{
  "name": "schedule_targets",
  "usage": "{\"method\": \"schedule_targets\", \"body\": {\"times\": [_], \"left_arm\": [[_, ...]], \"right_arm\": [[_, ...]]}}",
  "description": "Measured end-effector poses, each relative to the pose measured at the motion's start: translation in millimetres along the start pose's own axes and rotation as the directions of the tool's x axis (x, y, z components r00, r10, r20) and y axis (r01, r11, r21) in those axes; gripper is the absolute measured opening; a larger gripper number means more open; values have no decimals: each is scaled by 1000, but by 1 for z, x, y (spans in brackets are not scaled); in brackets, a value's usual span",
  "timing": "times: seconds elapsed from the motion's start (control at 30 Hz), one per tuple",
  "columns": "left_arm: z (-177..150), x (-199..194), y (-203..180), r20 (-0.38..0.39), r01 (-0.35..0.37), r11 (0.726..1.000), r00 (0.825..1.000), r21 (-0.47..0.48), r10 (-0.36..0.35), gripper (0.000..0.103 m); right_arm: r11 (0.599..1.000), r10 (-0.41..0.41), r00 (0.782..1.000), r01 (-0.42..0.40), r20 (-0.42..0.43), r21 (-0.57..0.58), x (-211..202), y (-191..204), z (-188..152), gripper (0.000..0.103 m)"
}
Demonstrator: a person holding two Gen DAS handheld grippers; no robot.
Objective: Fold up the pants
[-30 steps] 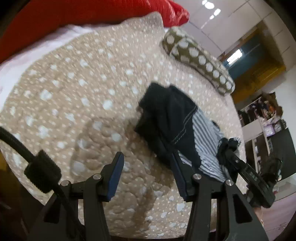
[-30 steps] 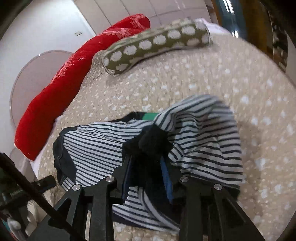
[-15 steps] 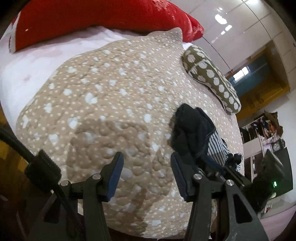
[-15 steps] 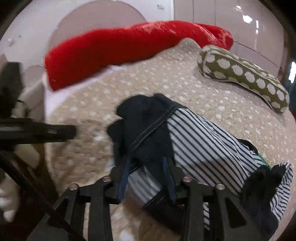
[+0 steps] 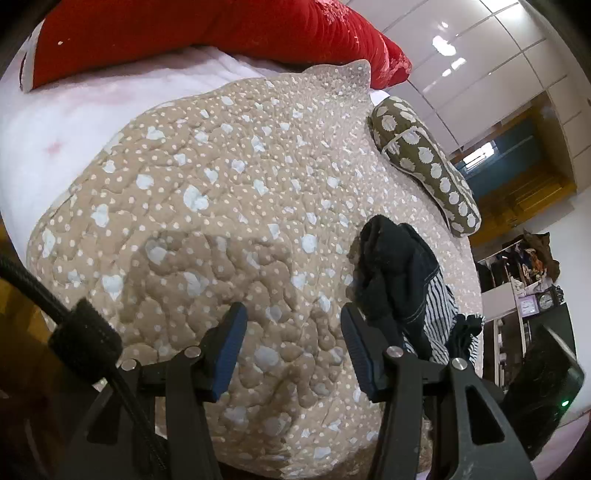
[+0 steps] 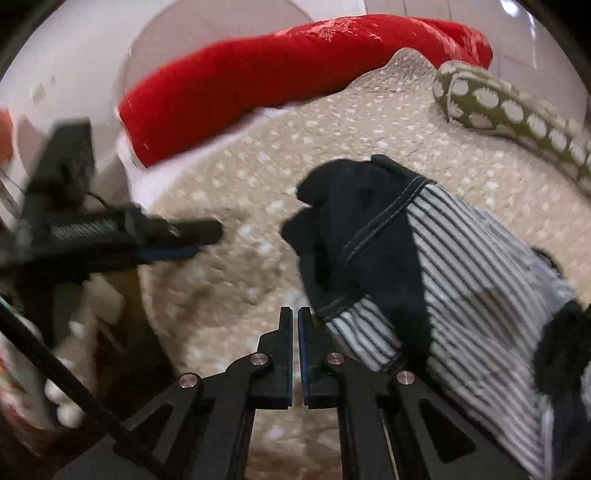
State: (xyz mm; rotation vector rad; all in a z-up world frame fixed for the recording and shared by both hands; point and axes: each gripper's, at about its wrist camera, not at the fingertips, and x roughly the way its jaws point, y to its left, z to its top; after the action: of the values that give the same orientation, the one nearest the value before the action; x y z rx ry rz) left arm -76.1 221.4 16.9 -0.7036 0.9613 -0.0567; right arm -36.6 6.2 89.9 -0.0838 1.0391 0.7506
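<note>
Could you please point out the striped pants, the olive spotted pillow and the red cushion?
striped pants (image 6: 461,258), right wrist view, on the striped panel.
olive spotted pillow (image 5: 424,162), left wrist view, mid-body.
red cushion (image 5: 207,29), left wrist view, broad front face.

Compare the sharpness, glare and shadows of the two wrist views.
Left wrist view: sharp; the spotted quilt shows crisp texture, a soft shadow falls on it ahead of the open left claw, and light spots glare on the glossy wall panels. Right wrist view: motion-blurred; the striped pants and red pillow smear, only the shut right claw stays sharp.
</note>
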Motion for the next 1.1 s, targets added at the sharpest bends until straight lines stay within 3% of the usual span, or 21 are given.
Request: {"method": "schedule_targets", "body": {"times": [0.07, 0.13, 0.17, 0.2, 0.27, 0.37, 0.47, 0.53, 0.7, 0.83, 1.0, 1.1], "left_arm": [[1, -2, 2, 2, 1, 1000, 1000, 2, -1, 52], [1, -5, 2, 12, -2, 1000, 1000, 1, 2, 52], [1, -6, 1, 16, -4, 1000, 1000, 3, 4, 52], [1, -7, 0, 19, -7, 1000, 1000, 6, 7, 52], [0, -10, 0, 25, -15, 1000, 1000, 9, 15, 52], [1, -15, 5, 33, -19, 1000, 999, -2, 19, 52], [2, -19, 10, 40, -21, 1000, 999, -8, 21, 52], [2, -19, 11, 41, -25, 1000, 999, -11, 25, 52], [0, -13, 7, 29, -24, 1000, 999, -3, 24, 52], [0, -16, 6, 34, -19, 1000, 999, 5, 19, 52], [-1, -17, 9, 35, -18, 1000, 999, -4, 18, 53], [-2, -17, 9, 33, -17, 1000, 999, -2, 18, 53]], "right_arm": [[1000, 0, 999, -1, 53, 17, -13, 0, 10, 9], [999, -38, 994, 38, 107, 3, -22, 1, 20, 33], [998, -65, 990, 67, 124, -11, -22, 1, 25, 52], [995, -89, 987, 93, 130, -21, -18, 2, 28, 55], [993, -112, 989, 116, 93, -36, 1, -2, 32, 55], [992, -126, 992, 126, -20, 1, 32, -17, 30, 9], [994, -32, 999, 31, 8, 105, 22, -29, 27, 8], [994, 5, 1000, -6, 15, 114, 13, -26, 24, 8], [992, 20, 997, -11, -72, 124, 35, -27, 10, 10], [982, 56, 997, -46, -52, 181, 20, -31, 21, 12], [988, 46, 995, -58, 86, 144, -16, -22, 53, 15], [987, -11, 998, 0, 66, 161, 0, -27, 73, 15]]}}
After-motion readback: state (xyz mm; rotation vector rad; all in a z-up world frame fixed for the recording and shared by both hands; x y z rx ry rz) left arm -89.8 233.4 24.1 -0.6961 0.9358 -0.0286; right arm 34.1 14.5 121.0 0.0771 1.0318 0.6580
